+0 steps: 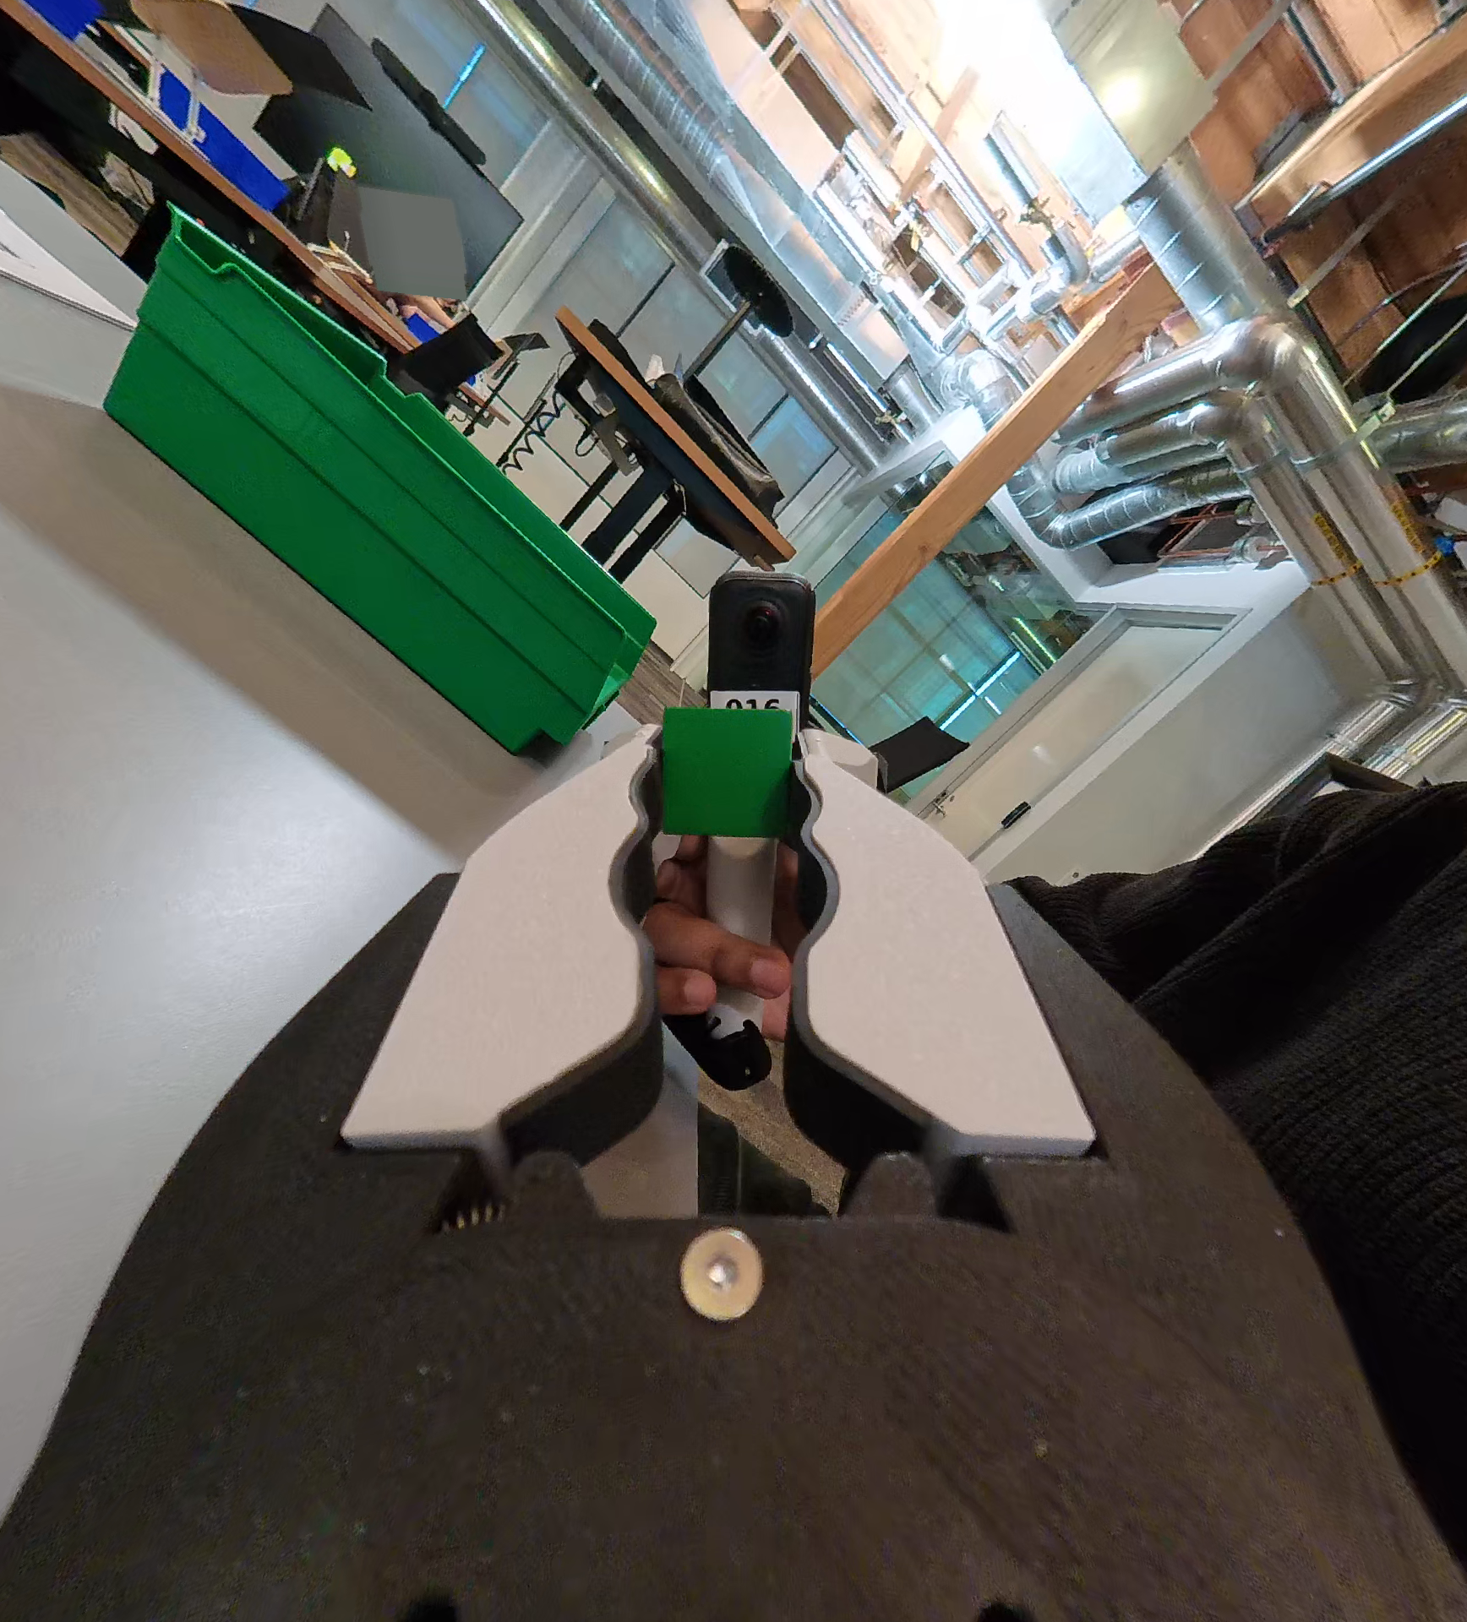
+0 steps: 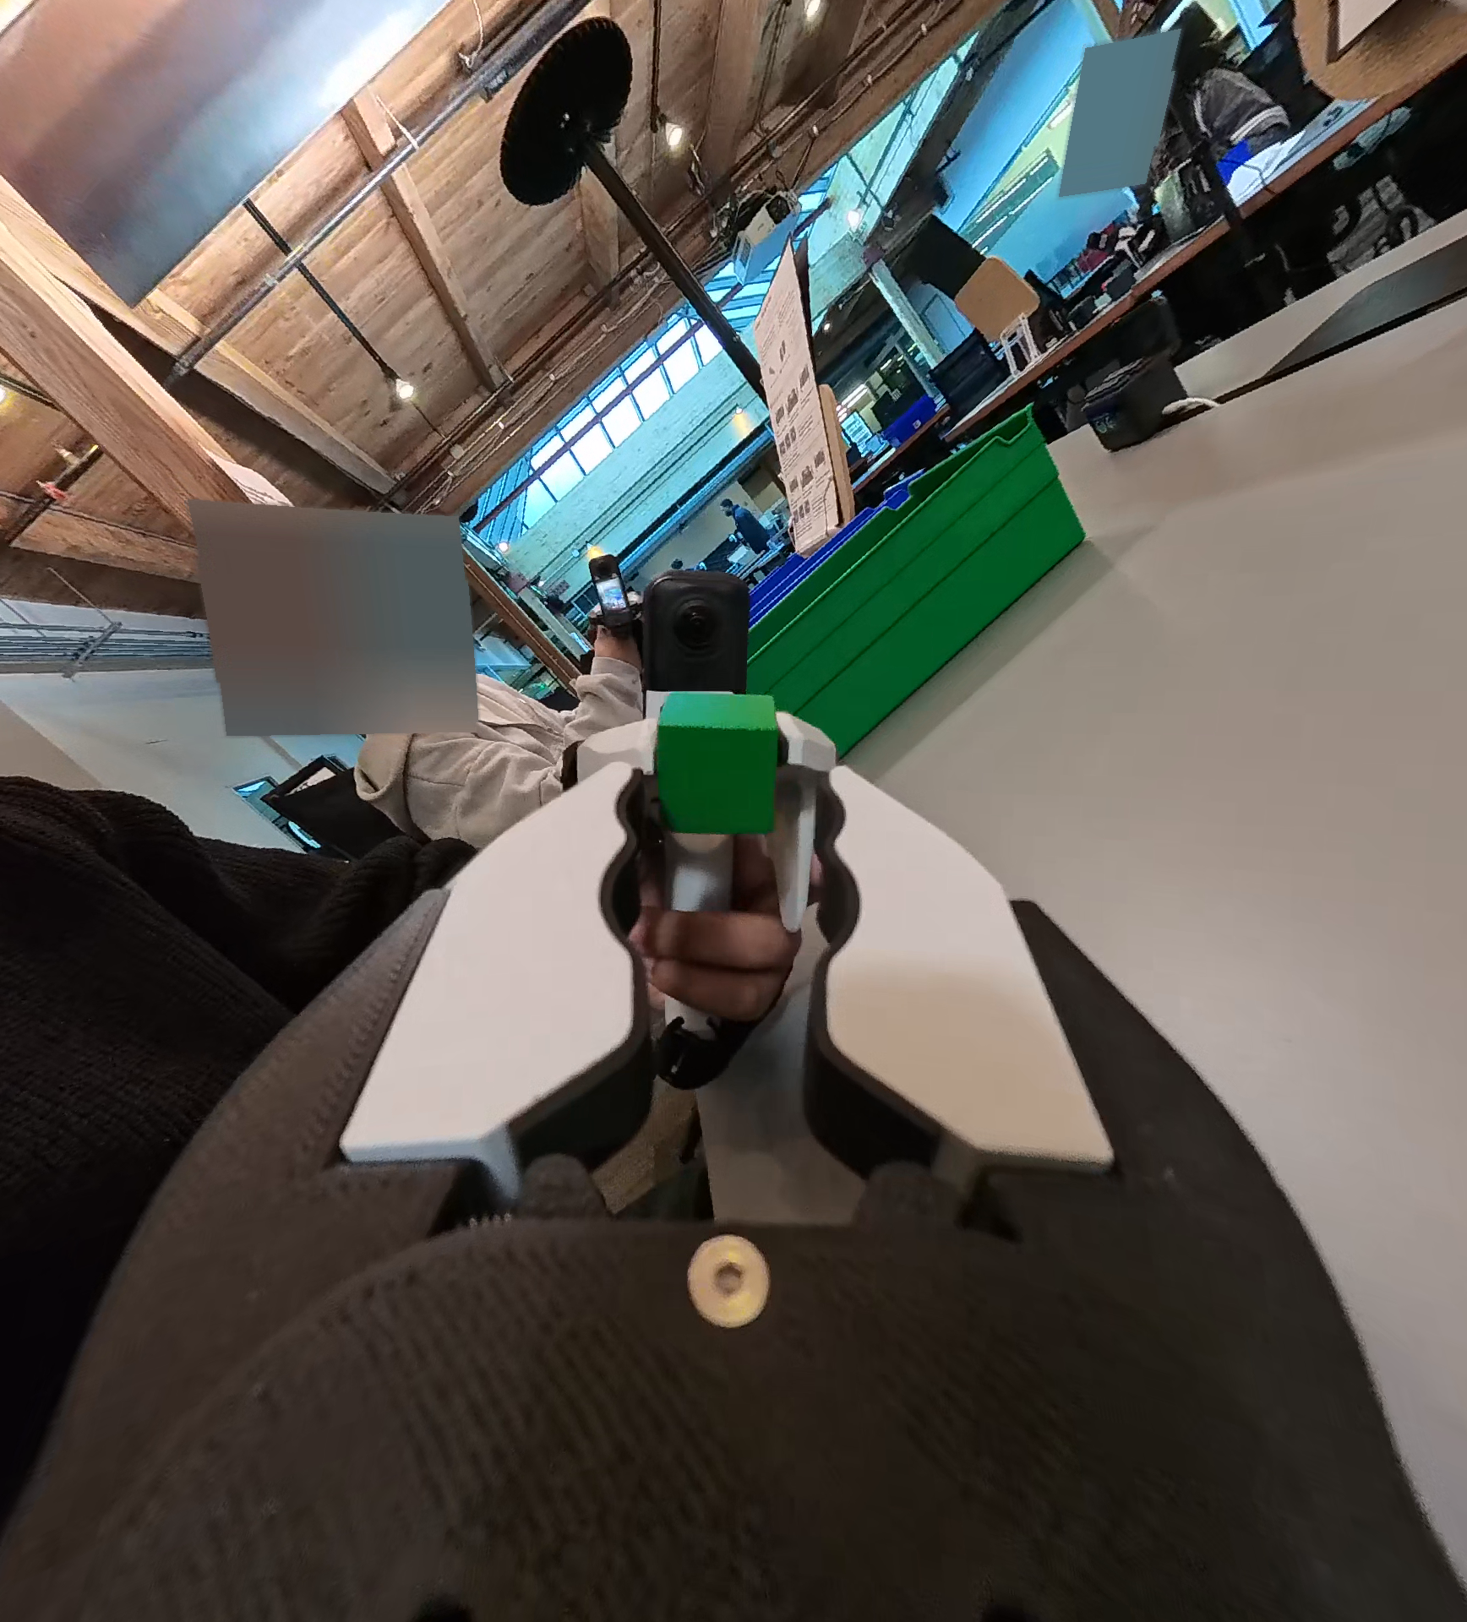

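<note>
Green cube (image 1: 726, 772) clamped between both grippers at once: left gripper (image 1: 726, 781) & right gripper (image 2: 717, 772) each closed on it, tip to tip, held off tabletop (image 1: 142, 834) edge, green bin (image 1: 361, 509) nearby.

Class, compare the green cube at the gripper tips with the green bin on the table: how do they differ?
The green cube is small, the green bin long and large. The cube is a solid block, the bin an open trough. The cube sits between the left gripper's fingers, the bin rests on the table. Both are bright green.
</note>
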Demonstrator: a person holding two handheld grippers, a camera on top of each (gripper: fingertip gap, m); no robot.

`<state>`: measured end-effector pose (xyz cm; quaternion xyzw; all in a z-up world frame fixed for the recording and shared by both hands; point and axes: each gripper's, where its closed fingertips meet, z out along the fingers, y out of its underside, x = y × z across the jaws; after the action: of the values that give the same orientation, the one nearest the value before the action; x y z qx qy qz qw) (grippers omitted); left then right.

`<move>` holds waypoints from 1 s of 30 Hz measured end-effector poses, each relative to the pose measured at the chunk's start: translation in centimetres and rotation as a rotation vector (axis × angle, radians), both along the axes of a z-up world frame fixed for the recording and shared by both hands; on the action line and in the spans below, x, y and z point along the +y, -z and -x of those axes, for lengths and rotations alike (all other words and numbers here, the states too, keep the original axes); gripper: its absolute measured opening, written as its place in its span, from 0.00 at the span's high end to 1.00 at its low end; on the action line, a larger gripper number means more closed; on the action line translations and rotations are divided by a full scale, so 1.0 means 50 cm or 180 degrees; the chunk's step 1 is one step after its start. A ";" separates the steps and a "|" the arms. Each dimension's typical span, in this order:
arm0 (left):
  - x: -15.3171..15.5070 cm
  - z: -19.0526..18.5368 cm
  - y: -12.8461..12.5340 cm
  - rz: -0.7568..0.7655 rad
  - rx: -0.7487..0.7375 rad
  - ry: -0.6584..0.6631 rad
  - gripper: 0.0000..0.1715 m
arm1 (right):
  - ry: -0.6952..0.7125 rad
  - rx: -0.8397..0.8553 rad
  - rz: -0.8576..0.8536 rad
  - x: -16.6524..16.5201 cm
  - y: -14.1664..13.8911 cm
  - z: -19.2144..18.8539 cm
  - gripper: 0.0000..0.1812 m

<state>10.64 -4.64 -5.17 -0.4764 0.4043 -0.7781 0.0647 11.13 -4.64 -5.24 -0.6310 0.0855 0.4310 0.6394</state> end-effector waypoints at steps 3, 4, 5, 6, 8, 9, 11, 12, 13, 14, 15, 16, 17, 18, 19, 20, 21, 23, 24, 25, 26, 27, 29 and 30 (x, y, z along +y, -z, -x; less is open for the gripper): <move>-0.003 0.000 0.002 -0.0007 0.0011 0.0021 0.84 | -0.0032 -0.0005 0.0019 0.000 0.002 0.004 0.80; -0.004 0.000 0.003 -0.0005 0.0018 0.0034 0.84 | -0.0035 -0.0004 0.0022 0.000 0.003 0.004 0.80; -0.004 0.000 0.004 -0.0003 0.0022 0.0036 0.84 | -0.0029 0.0000 0.0017 0.000 0.003 0.003 0.81; -0.004 -0.001 0.004 -0.0003 0.0027 0.0036 0.84 | -0.0030 0.0007 0.0016 0.000 0.004 0.002 0.83; -0.003 -0.002 0.006 -0.0022 0.0040 0.0018 0.84 | -0.0081 0.0029 0.0001 -0.001 0.003 0.005 0.86; -0.002 -0.002 0.006 -0.0028 0.0040 0.0020 0.84 | -0.0085 0.0036 0.0012 -0.001 0.004 0.005 0.86; -0.003 -0.001 0.006 -0.0031 0.0042 0.0037 0.84 | -0.0091 0.0024 0.0016 -0.001 0.004 0.005 0.86; -0.004 -0.001 0.007 -0.0035 0.0044 0.0042 0.84 | -0.0094 0.0010 0.0018 -0.001 0.004 0.006 0.86; -0.004 -0.001 0.007 -0.0040 0.0046 0.0050 0.84 | -0.0098 -0.0001 0.0019 -0.002 0.004 0.006 0.86; -0.005 0.000 0.007 -0.0040 0.0050 0.0064 0.84 | -0.0104 -0.0010 0.0020 -0.002 0.004 0.006 0.86; -0.006 0.001 0.008 -0.0034 0.0055 0.0085 0.84 | -0.0112 -0.0018 0.0022 -0.003 0.004 0.006 0.86; -0.006 0.002 0.008 -0.0019 0.0058 0.0109 0.84 | -0.0119 -0.0022 0.0023 -0.003 0.004 0.006 0.86; -0.007 0.002 0.008 -0.0001 0.0062 0.0132 0.84 | -0.0126 -0.0025 0.0024 -0.003 0.004 0.006 0.86; -0.007 0.003 0.008 0.0015 0.0064 0.0149 0.84 | -0.0131 -0.0026 0.0025 -0.004 0.004 0.006 0.86; -0.007 0.003 0.008 0.0025 0.0066 0.0156 0.84 | -0.0133 -0.0023 0.0028 -0.004 0.004 0.005 0.86; -0.006 0.003 0.008 0.0025 0.0076 0.0157 0.84 | -0.0135 -0.0017 0.0038 -0.004 0.005 0.005 0.86; -0.006 0.003 0.010 0.0014 0.0091 0.0156 0.83 | -0.0134 -0.0006 0.0046 -0.004 0.005 0.003 0.86; -0.008 0.002 0.013 -0.0036 0.0109 0.0160 0.82 | -0.0128 0.0032 0.0052 -0.005 0.006 -0.001 0.86; -0.009 0.002 0.015 -0.0070 0.0113 0.0164 0.82 | -0.0123 0.0053 0.0048 -0.005 0.005 -0.003 0.86; -0.011 0.002 0.016 -0.0111 0.0119 0.0168 0.82 | -0.0119 0.0067 0.0048 -0.006 0.005 -0.005 0.86; -0.012 0.003 0.017 -0.0145 0.0111 0.0177 0.81 | -0.0117 0.0068 0.0052 -0.006 0.005 -0.006 0.86; -0.013 0.003 0.017 -0.0162 0.0102 0.0181 0.81 | -0.0117 0.0062 0.0055 -0.007 0.005 -0.007 0.86; -0.013 0.003 0.017 -0.0160 0.0110 0.0186 0.81 | -0.0137 0.0042 0.0064 -0.008 0.006 -0.006 0.86; -0.012 0.003 0.017 -0.0143 0.0112 0.0196 0.82 | -0.0145 0.0033 0.0068 -0.008 0.007 -0.006 0.86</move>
<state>10.48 -5.23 -6.00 -0.4758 0.4372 -0.7619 0.0444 11.41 -5.04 -5.58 -0.6373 0.0790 0.4478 0.6221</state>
